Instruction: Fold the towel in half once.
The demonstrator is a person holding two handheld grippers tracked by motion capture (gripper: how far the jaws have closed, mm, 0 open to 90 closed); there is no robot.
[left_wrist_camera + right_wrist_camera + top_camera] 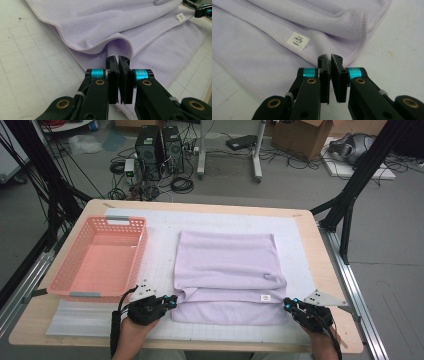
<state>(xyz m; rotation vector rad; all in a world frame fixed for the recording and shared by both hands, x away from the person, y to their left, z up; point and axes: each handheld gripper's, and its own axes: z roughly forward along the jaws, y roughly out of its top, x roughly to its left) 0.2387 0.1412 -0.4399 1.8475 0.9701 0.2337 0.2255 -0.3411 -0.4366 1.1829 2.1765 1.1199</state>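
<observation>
Seen from above the near table [300, 220] edge, facing forward; two gripper-mounted cameras sit close, low over the lilac towel [225, 265], all three views sharing it.

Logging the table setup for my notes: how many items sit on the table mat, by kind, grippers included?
Lilac towel: 1
Pink plastic basket: 1
Handheld grippers: 2, the left gripper and the right gripper
Total: 4

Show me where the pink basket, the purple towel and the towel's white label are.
pink basket [141, 251]: high view, on its right wall.
purple towel [225, 255]: high view, middle of the folded top layer.
white label [298, 39]: right gripper view, centre of the tag at the hem.
</observation>
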